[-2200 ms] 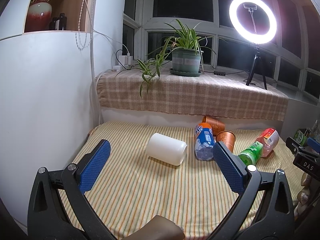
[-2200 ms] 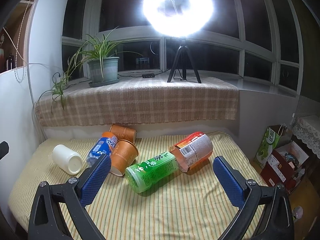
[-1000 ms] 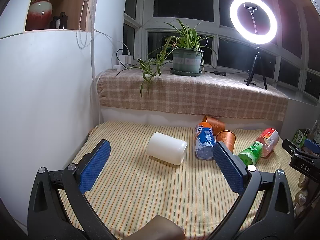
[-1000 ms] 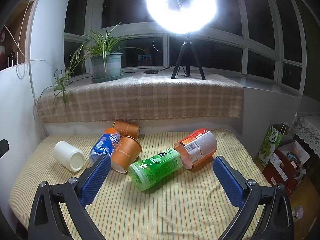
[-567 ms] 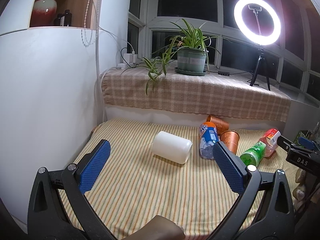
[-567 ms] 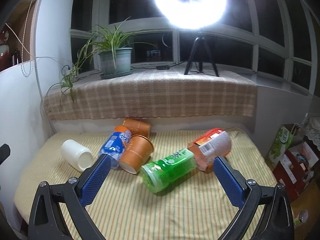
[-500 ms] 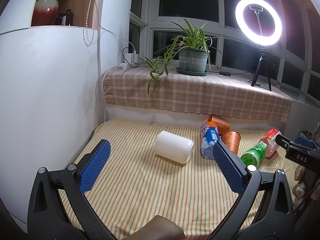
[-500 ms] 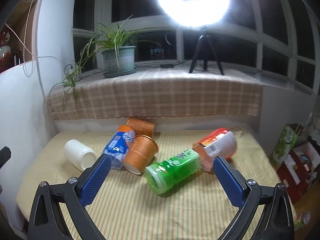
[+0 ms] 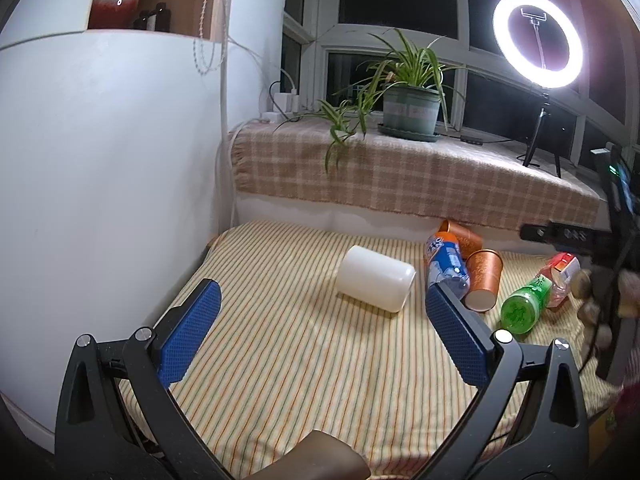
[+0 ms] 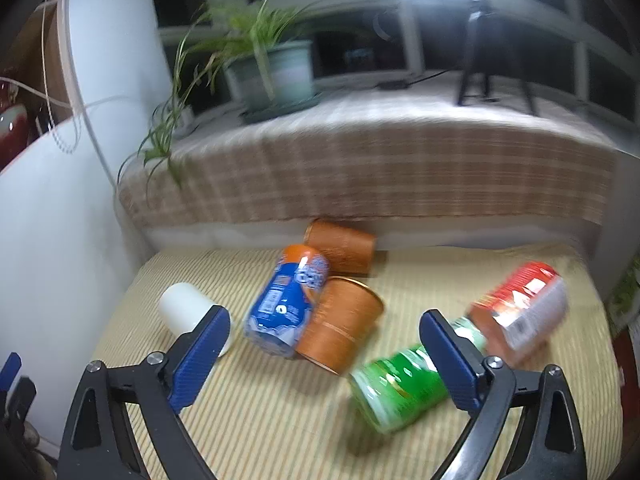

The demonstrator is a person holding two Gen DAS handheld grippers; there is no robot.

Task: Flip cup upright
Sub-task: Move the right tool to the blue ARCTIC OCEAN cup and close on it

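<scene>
Several cups lie on their sides on a striped mat (image 9: pixel 280 352). A white cup (image 9: pixel 375 279) lies ahead of my left gripper (image 9: pixel 320 332), which is open and empty, well short of it. In the right wrist view the white cup (image 10: pixel 182 310) is at the left, with a blue-orange cup (image 10: pixel 286 304), two brown cups (image 10: pixel 340 326) (image 10: pixel 340 245), a green cup (image 10: pixel 400 388) and a red-white cup (image 10: pixel 520 312). My right gripper (image 10: pixel 324 356) is open and empty, above the near brown cup. This view is blurred.
A white curved cabinet (image 9: pixel 100 184) stands at the left. A checked-cloth windowsill (image 9: pixel 400 176) behind the mat holds a potted plant (image 9: pixel 408 108) and a ring light (image 9: pixel 538 40). The right gripper's body (image 9: pixel 608 248) shows at the left view's right edge.
My right gripper has moved forward and down toward the cups, which now look larger. My left gripper has drifted slightly left. The cups have not moved.
</scene>
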